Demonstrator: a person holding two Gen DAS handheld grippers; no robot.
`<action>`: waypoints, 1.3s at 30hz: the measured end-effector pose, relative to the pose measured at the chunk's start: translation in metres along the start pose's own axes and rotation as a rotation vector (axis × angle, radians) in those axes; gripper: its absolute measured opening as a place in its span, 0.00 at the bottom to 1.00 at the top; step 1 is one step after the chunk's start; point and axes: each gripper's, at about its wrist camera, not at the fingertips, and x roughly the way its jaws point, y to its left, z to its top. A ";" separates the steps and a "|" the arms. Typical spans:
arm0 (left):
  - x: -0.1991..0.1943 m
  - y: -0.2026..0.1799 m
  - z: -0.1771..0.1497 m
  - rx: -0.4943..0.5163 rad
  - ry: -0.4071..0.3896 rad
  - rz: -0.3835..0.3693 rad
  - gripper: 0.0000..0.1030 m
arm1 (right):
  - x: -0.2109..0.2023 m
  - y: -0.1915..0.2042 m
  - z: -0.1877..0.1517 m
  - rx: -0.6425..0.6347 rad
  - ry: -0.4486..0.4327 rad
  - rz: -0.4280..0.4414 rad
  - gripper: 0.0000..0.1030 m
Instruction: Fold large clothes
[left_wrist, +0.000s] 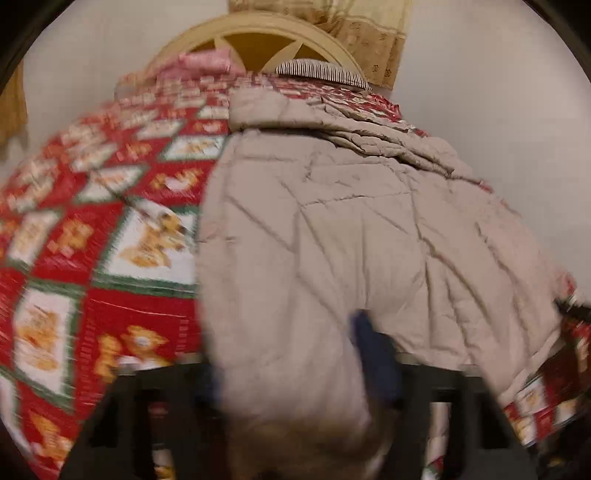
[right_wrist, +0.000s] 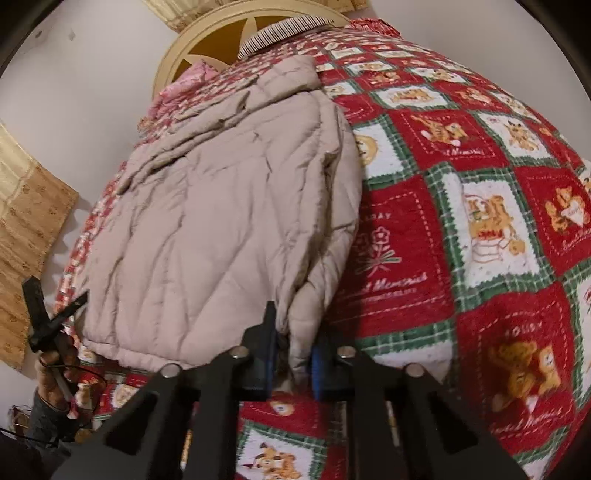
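Note:
A beige quilted jacket (left_wrist: 332, 221) lies spread on a bed, its hem toward me. In the blurred left wrist view its near corner bulges up between the fingers of my left gripper (left_wrist: 295, 369), which is shut on the thick fabric. Only one blue pad (left_wrist: 373, 354) shows there; the other finger is buried in cloth. In the right wrist view my right gripper (right_wrist: 293, 354) is shut on the jacket (right_wrist: 221, 221) at its lower right hem edge, blue pads pressed on both sides of the fold. A hand (right_wrist: 55, 373) holds the left tool at the jacket's lower left corner.
A red, green and white teddy-bear blanket (right_wrist: 443, 221) covers the bed. At the head stand a cream arched headboard (right_wrist: 221, 40), a striped pillow (right_wrist: 284, 29) and a pink pillow (right_wrist: 195, 74). A tan curtain (right_wrist: 29, 221) hangs left against the white wall.

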 end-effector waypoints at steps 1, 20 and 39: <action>-0.006 0.002 -0.002 0.014 0.003 -0.003 0.28 | -0.003 -0.002 0.000 0.010 -0.004 0.019 0.13; -0.188 0.008 0.070 -0.043 -0.318 -0.401 0.10 | -0.186 0.045 0.000 -0.041 -0.304 0.300 0.09; 0.007 0.079 0.242 -0.163 -0.039 -0.410 0.22 | 0.007 0.004 0.225 0.220 -0.178 0.195 0.08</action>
